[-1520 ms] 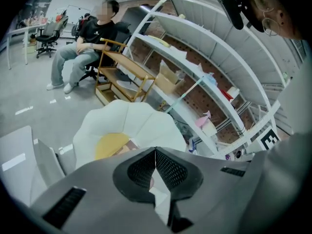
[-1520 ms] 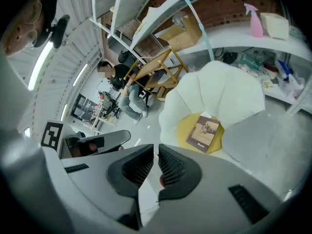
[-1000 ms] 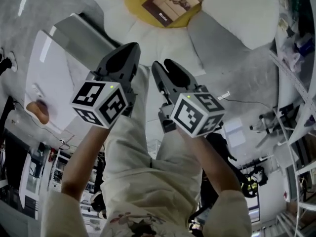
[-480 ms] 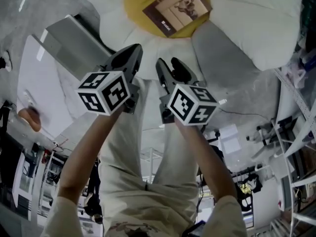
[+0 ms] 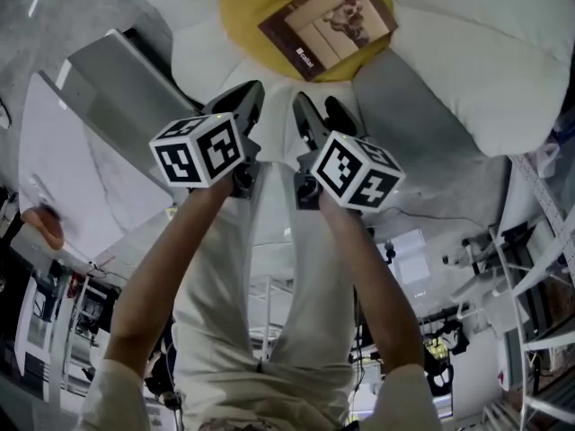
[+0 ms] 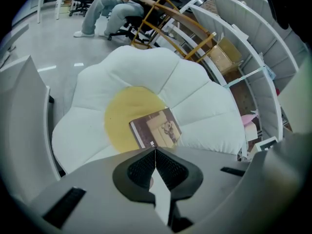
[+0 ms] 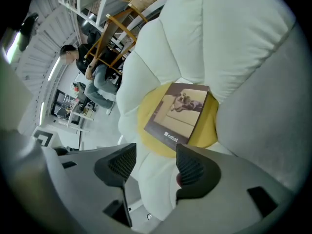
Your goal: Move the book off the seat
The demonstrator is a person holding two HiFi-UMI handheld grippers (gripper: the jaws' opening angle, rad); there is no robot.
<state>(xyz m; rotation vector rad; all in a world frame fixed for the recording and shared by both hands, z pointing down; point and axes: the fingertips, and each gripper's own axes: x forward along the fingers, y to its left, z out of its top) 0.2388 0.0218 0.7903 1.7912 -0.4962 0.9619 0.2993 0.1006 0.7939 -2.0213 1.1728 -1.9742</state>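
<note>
A brown book (image 5: 327, 23) with a dog picture on its cover lies flat on the yellow centre of a white flower-shaped seat (image 5: 458, 52). The book (image 6: 156, 129) also shows in the left gripper view and the book (image 7: 178, 112) in the right gripper view. My left gripper (image 5: 250, 99) hovers short of the seat's near petal, jaws shut and empty; the left gripper (image 6: 154, 152) points at the book. Beside it my right gripper (image 5: 319, 115) is opening, with nothing between its jaws. The right gripper (image 7: 153, 162) is above a white petal, a little short of the book.
A grey-white panel or low table (image 5: 99, 106) stands at the left of the seat. A person sits on a wooden-framed chair (image 6: 146, 13) beyond the seat. Shelving (image 6: 243, 43) runs along the far right. Grey floor (image 5: 422, 133) lies around the seat.
Both grippers have moved forward towards the seat and the book. The right gripper's jaws have spread wider apart; the left's stayed shut.
</note>
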